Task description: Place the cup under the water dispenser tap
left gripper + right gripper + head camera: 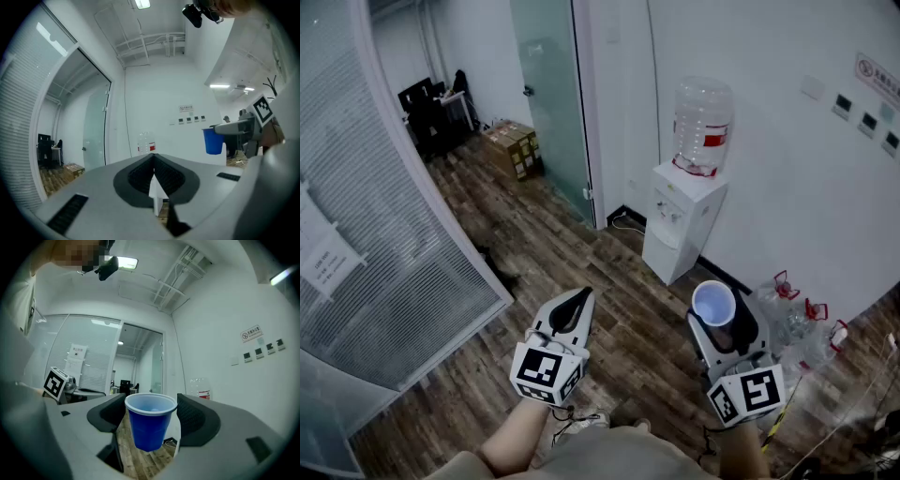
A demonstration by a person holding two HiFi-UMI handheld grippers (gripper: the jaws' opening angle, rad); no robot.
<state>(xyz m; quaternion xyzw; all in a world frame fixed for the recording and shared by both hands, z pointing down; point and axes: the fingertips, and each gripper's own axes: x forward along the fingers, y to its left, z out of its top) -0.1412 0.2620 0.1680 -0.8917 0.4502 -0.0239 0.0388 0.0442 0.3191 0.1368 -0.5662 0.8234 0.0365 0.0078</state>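
The blue cup [713, 302] is held upright in the right gripper [724, 323]. Its jaws are spread wide and pressed on the cup's sides near the rim. The left gripper [573, 305] is closed up tight, and nothing is held in it. The water dispenser [682, 220] is seen toward 12 o'clock from the cup, well apart from it. The cup looks thin, so it could be squashed if squeezed harder, or dropped if the jaws are loosened. It could also be knocked on the tap [667, 213] if brought in too high.
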